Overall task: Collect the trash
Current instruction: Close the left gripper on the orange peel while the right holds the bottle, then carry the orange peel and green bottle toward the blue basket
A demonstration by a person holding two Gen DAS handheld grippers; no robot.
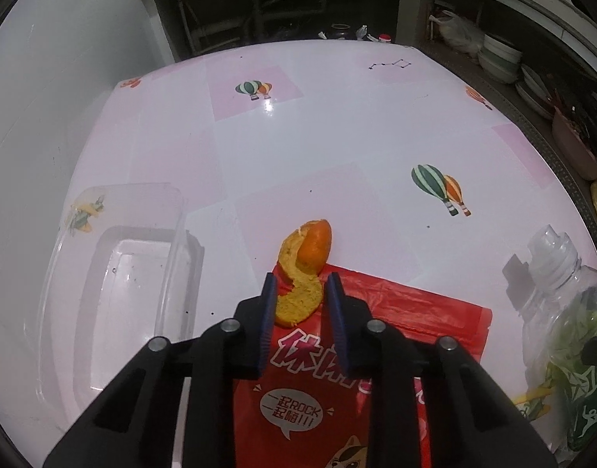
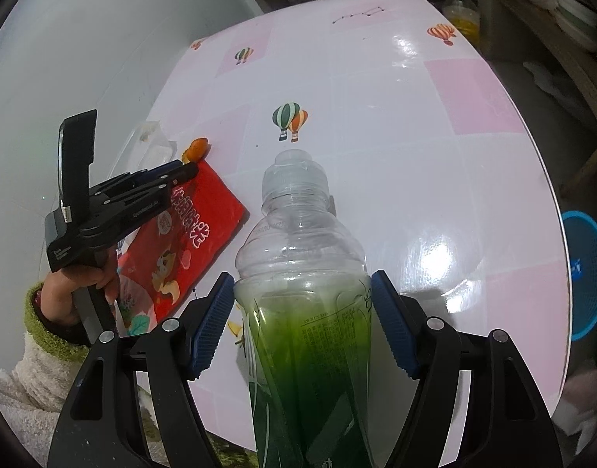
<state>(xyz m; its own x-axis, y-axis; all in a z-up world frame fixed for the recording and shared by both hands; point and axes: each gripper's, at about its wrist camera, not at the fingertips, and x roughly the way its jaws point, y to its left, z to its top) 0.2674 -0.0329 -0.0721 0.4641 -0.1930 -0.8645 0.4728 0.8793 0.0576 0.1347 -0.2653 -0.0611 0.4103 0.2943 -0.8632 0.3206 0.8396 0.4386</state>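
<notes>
A curled orange peel [image 1: 304,269] lies on the pink table, partly on a red snack bag [image 1: 376,351]. My left gripper [image 1: 302,286] is open, its blue fingertips on either side of the peel's near end. The peel [image 2: 196,147] and bag [image 2: 189,230] also show in the right wrist view, with the left gripper [image 2: 181,167] over them. My right gripper [image 2: 302,300] is shut on a clear plastic bottle [image 2: 302,273] with a green label; the bottle [image 1: 564,304] stands at the right edge of the left wrist view.
A clear plastic container [image 1: 115,273] with its lid open lies left of the peel. The table [image 1: 337,136] has balloon prints. A blue mesh basket [image 2: 585,273] sits past the table's right edge. Shelves with bowls [image 1: 501,58] stand behind.
</notes>
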